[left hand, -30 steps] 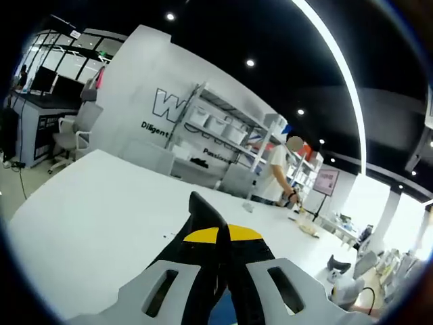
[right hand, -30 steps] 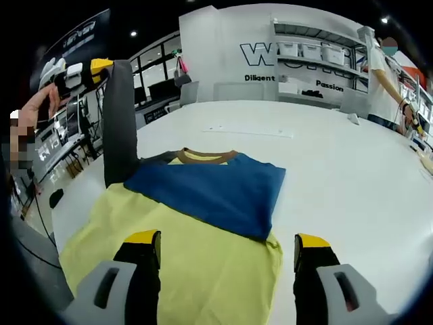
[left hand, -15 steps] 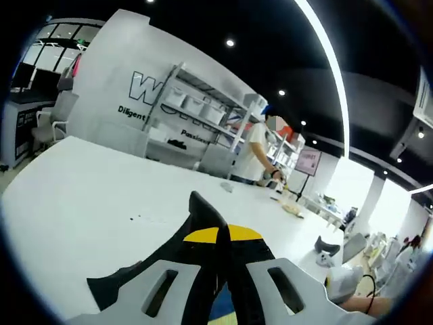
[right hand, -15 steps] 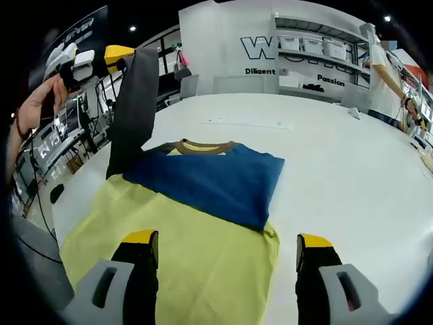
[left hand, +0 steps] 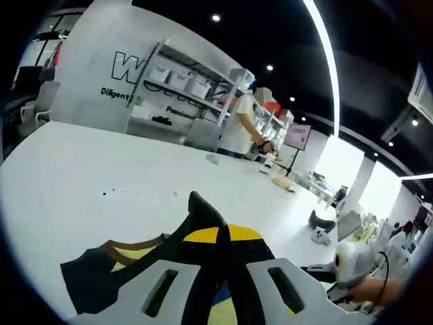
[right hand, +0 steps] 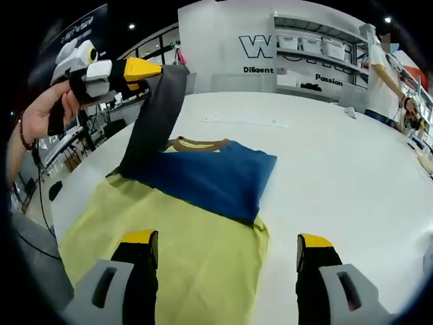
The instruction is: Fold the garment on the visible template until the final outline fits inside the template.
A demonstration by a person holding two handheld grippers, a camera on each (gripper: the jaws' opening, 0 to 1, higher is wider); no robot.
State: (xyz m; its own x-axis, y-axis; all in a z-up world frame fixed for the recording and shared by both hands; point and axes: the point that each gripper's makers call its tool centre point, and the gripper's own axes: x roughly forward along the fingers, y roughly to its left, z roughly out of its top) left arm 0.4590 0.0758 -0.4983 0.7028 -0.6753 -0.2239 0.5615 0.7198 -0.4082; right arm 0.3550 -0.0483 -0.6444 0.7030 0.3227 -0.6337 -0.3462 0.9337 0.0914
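Garment [right hand: 203, 223]: a T-shirt lying on the white desk [right hand: 338, 156], yellow-green body nearest the right gripper, a blue panel [right hand: 210, 177] folded across its upper part, a brown collar [right hand: 196, 143] at the far edge.
Dark sleeve [right hand: 154, 115]: lifted off the desk, stretched up and to the left from the shirt's left edge to the left gripper.
Left gripper [right hand: 139, 68]: seen in the right gripper view at upper left, yellow-tipped, held by a hand [right hand: 47, 112]; its jaws are pressed together on the end of the dark sleeve.
Left gripper, own view [left hand: 218, 233]: jaws closed with dark cloth between them; below it the dark fabric and brown collar [left hand: 132, 245] lie on the desk [left hand: 101, 176].
Right gripper [right hand: 226, 247]: jaws spread wide, nothing between them, hovering above the near yellow-green part of the shirt.
Template: cannot tell where it is.
Background: wall shelves [right hand: 318, 54] and a person [left hand: 240, 125] standing at the desk's far side.
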